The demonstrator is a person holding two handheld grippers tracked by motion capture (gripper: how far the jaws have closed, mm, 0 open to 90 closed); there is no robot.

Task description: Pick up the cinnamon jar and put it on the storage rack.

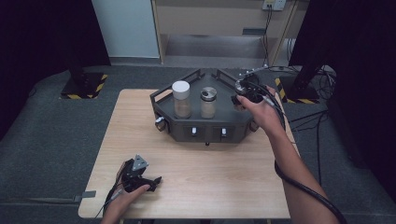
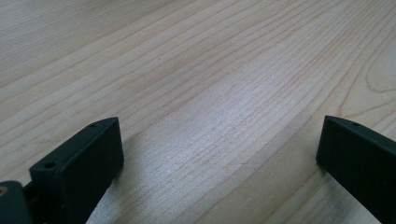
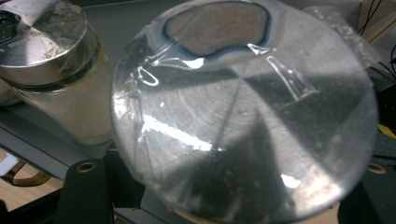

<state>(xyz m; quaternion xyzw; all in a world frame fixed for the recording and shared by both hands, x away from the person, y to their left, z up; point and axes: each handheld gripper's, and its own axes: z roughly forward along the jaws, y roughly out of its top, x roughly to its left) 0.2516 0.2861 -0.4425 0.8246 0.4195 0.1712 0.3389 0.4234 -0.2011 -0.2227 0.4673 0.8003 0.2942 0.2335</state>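
Note:
A dark, angular tray [image 1: 205, 133] stands at the far middle of the wooden table [image 1: 201, 177]. On it are a white-lidded jar [image 1: 181, 99] and a metal-lidded jar [image 1: 208, 102] of pale powder. My right gripper [image 1: 243, 93] hovers over the tray's right end, shut on a third jar [image 1: 241, 85]. That jar's taped, shiny metal lid [image 3: 243, 107] sits between the black jaws of my right gripper [image 3: 224, 186]. Beside it is the other metal-lidded jar [image 3: 46, 51]. My left gripper [image 1: 154, 180] rests near the table's front left, and its jaws [image 2: 219, 149] stand open over bare wood.
The tray has raised rails and two white-tipped knobs [image 1: 194, 132] on its front wall. Cables [image 1: 308, 121] lie on the grey floor right of the table. Stand feet with yellow-black stripes [image 1: 84, 86] sit behind the table on both sides.

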